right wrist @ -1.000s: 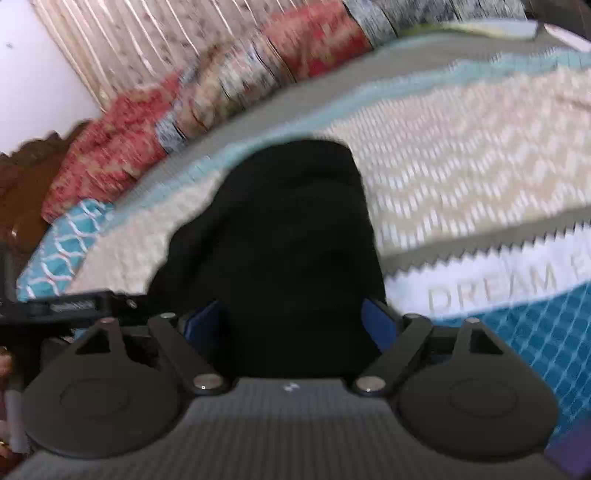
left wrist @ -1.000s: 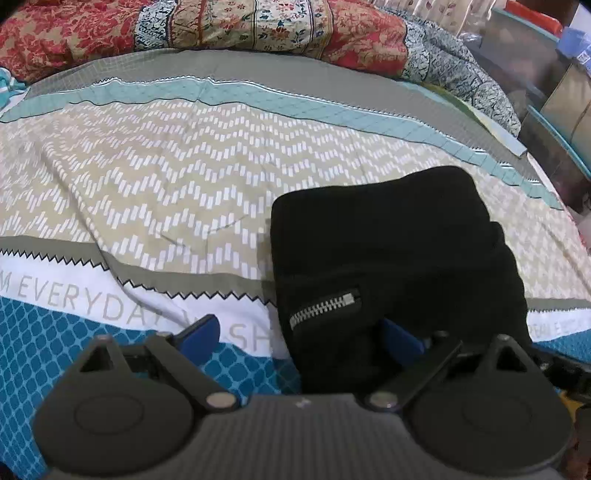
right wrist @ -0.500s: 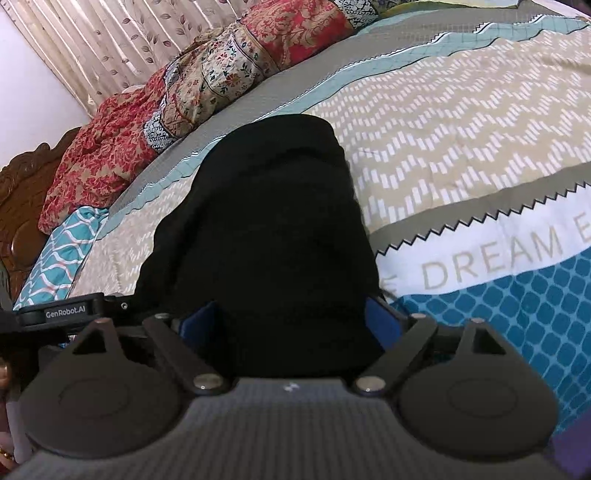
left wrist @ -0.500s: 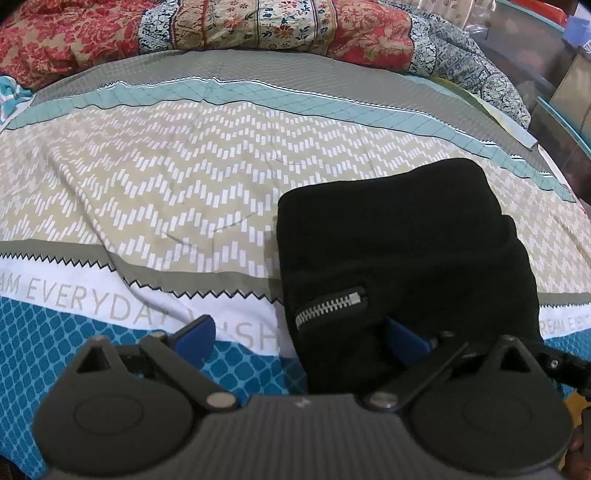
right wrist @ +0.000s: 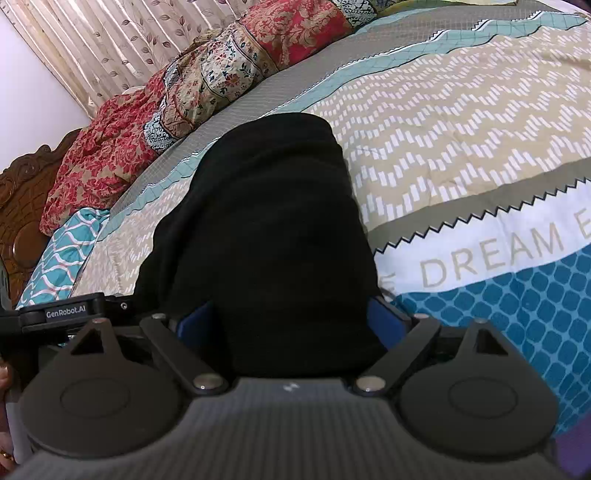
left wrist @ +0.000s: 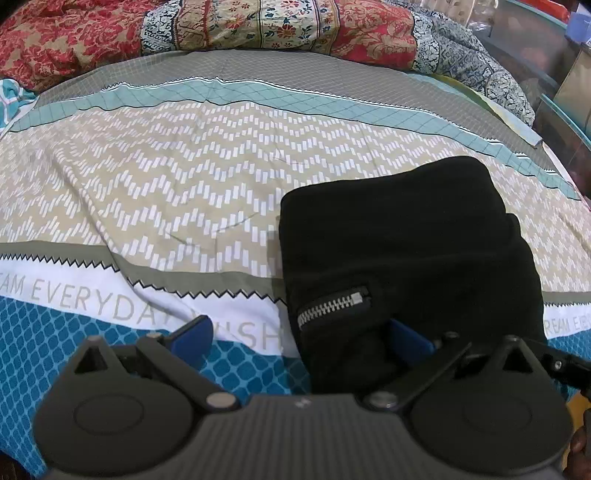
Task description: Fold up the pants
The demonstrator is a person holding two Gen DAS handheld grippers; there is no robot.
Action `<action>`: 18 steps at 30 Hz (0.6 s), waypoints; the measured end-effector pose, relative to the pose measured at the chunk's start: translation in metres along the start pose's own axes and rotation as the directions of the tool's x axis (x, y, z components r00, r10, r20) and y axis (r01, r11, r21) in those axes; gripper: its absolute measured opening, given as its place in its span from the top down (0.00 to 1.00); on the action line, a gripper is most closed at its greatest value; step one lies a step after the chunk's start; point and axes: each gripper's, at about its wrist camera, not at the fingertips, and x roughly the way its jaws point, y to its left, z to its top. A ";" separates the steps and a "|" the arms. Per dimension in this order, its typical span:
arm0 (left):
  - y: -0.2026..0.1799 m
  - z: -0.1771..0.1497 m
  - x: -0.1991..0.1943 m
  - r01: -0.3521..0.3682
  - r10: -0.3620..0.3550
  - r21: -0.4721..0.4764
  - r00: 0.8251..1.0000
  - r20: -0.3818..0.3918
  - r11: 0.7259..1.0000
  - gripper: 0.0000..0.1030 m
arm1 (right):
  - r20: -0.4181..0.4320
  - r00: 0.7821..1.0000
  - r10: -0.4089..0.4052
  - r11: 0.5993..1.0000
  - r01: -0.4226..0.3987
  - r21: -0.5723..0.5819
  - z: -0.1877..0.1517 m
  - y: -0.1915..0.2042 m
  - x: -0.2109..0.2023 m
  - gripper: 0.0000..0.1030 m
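Note:
The black pants (left wrist: 402, 251) lie folded into a compact bundle on the patterned bedsheet (left wrist: 177, 192), with a silver zipper (left wrist: 332, 302) facing me. My left gripper (left wrist: 299, 338) is open at the bundle's near left corner; its right finger rests on the cloth, its left finger over the sheet. In the right wrist view the pants (right wrist: 266, 221) fill the middle. My right gripper (right wrist: 290, 321) is open with its blue fingers on either side of the bundle's near end.
A floral quilt (left wrist: 240, 26) is heaped along the far side of the bed. A carved wooden headboard (right wrist: 22, 206) and curtains (right wrist: 110, 40) stand beyond. The other gripper's body (right wrist: 62, 314) shows at the left. Shelving (left wrist: 565, 92) stands right of the bed.
Both grippers have drawn back slightly from the bundle and steadied; the right view is no longer blurred. The pants stay folded in place.

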 end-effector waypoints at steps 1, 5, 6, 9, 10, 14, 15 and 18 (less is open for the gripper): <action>0.000 0.000 0.000 0.001 -0.001 0.001 1.000 0.001 1.000 0.00 | 0.000 1.000 0.000 1.000 0.000 -0.002 0.000 0.000 0.000 0.11; 0.003 0.001 -0.002 0.006 -0.006 0.006 1.000 0.004 1.000 0.00 | 0.021 1.000 0.006 1.000 -0.005 -0.022 0.006 0.000 -0.009 0.11; 0.004 0.002 -0.002 0.009 -0.009 0.007 1.000 0.003 1.000 0.00 | 0.035 0.999 0.001 1.000 0.000 -0.026 0.008 -0.002 -0.012 0.11; 0.006 0.003 -0.002 0.017 -0.017 0.006 1.000 0.000 1.000 0.00 | 0.064 0.998 0.000 1.000 0.002 -0.023 0.014 -0.007 -0.020 0.11; 0.006 0.003 -0.002 0.020 -0.020 0.005 1.000 -0.001 1.000 0.00 | 0.074 0.997 0.003 1.000 -0.001 -0.023 0.016 -0.008 -0.022 0.11; 0.013 0.003 -0.005 0.074 -0.074 -0.019 0.997 0.002 0.997 0.00 | 0.095 0.995 0.017 1.000 -0.015 -0.019 0.020 -0.014 -0.027 0.11; 0.017 0.004 -0.006 0.095 -0.095 -0.034 0.995 0.005 0.995 0.00 | 0.094 0.995 0.022 1.000 -0.020 -0.020 0.021 -0.014 -0.027 0.11; 0.028 0.004 -0.011 0.156 -0.154 -0.074 0.988 0.022 0.985 0.00 | 0.089 0.995 0.043 0.999 -0.040 -0.032 0.022 -0.015 -0.026 0.11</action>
